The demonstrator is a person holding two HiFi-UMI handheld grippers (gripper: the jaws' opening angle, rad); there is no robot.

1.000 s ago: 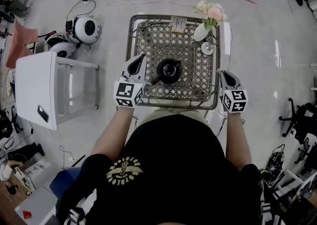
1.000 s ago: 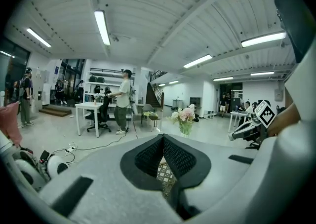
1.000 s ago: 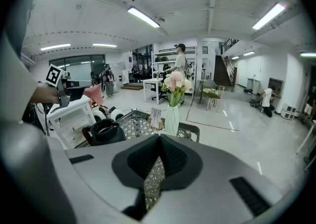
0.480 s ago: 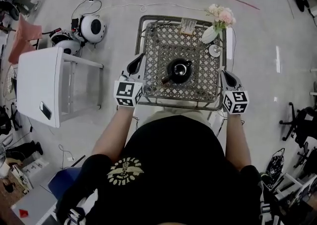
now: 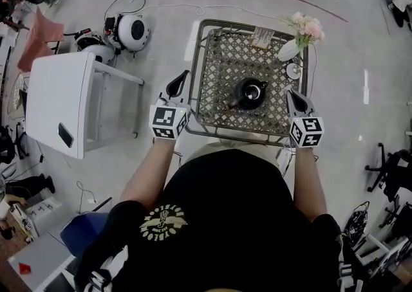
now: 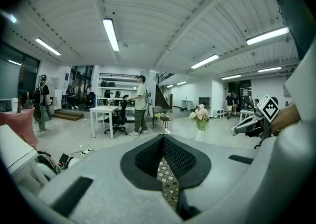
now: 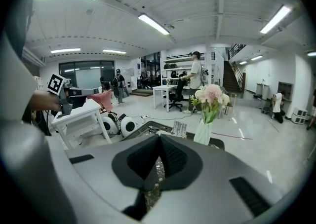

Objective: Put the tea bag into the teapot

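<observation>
Both tongs were shut and empty. In the left gripper view, the left gripper (image 6: 163, 137) had its jaws drawn together at the tips with nothing between them, only the woven table top showing through the gap behind the pads. The right gripper (image 7: 159, 137) was the same in its own view, jaws closed on nothing. From the head view, the left gripper (image 5: 183, 76) hung just outside the left rim of the wicker table (image 5: 219, 131), touching nothing. The right gripper (image 5: 290, 94) was over the table's near right corner, clear of everything on it. The dark teapot (image 5: 250, 92) stood on the woven top between the two, nearer the right gripper but apart from it. At the far rim lay a small flat packet (image 5: 262, 38), and whether it was the tea bag could not be told. Just right of it stood a white vase of pink flowers (image 5: 302, 32), with a small round white piece (image 5: 294, 70) near the vase.
</observation>
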